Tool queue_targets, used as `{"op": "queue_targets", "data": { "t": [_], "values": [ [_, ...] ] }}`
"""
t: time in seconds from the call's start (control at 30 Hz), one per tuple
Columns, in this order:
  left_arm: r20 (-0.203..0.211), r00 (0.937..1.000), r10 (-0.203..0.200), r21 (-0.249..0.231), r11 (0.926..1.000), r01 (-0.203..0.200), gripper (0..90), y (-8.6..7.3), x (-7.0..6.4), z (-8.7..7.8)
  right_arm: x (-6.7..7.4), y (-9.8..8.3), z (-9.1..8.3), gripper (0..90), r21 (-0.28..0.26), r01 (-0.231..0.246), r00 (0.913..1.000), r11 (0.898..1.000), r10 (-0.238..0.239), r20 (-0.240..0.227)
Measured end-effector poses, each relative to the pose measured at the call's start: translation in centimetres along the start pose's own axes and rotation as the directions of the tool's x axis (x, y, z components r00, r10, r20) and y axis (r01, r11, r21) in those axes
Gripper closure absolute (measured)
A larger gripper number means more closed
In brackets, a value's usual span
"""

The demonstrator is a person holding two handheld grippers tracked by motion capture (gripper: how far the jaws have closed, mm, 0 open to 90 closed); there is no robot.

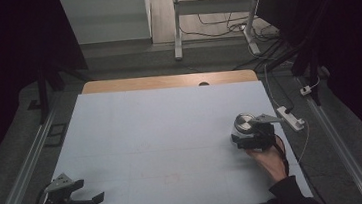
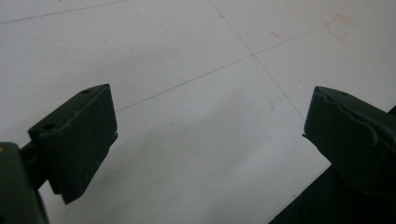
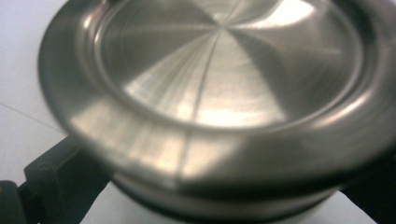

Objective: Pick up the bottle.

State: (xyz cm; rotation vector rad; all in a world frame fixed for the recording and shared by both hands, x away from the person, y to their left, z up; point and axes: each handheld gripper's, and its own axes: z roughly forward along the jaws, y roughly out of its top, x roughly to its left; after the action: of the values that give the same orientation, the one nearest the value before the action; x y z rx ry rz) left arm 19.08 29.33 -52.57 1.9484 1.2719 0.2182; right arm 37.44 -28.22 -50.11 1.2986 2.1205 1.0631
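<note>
Gripping the steel-lidded container (image 3: 224,93) between our right gripper's (image 1: 253,138) jaws at the tabletop's (image 1: 162,134) right edge, our left gripper (image 2: 210,135) waits well apart, spread wide, empty.

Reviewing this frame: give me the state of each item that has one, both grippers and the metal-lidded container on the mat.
Left gripper: open, jaws wide apart, nothing between them, over the near left corner of the white mat.
Right gripper: jaws on either side of the container below its lid; full grip cannot be confirmed.
Metal-lidded container: lid on, upright, at the mat's right side.
Power strip: off the mat at its right edge, cable attached.
</note>
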Motion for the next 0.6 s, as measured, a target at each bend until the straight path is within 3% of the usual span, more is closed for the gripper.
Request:
{"op": "queue_targets", "data": {
  "t": [0.13, 0.33, 0.6],
  "values": [
    [0.0, 1.0, 0.0, 0.0, 1.0, 0.0, 3.7, 0.0, -0.01, 0.0, 0.0, 0.07, -0.03, 13.3, 0.001, 0.012, 0.9999, 1.0, -0.012, -0.009],
    [0.002, 1.0, 0.002, 0.001, 1.0, -0.002, 3.6, 0.0, -0.02, 0.01, 0.35, 0.17, -0.3, 15.0, 0.006, 0.049, 0.9985, 0.999, -0.049, 0.025],
    [0.004, 1.0, 0.003, -0.001, 1.0, -0.003, 3.6, 0.0, -0.02, -0.01, 0.45, 0.32, -0.57, 15.3, -0.007, 0.036, 0.9993, 0.999, -0.035, 0.011]
  ]
}}
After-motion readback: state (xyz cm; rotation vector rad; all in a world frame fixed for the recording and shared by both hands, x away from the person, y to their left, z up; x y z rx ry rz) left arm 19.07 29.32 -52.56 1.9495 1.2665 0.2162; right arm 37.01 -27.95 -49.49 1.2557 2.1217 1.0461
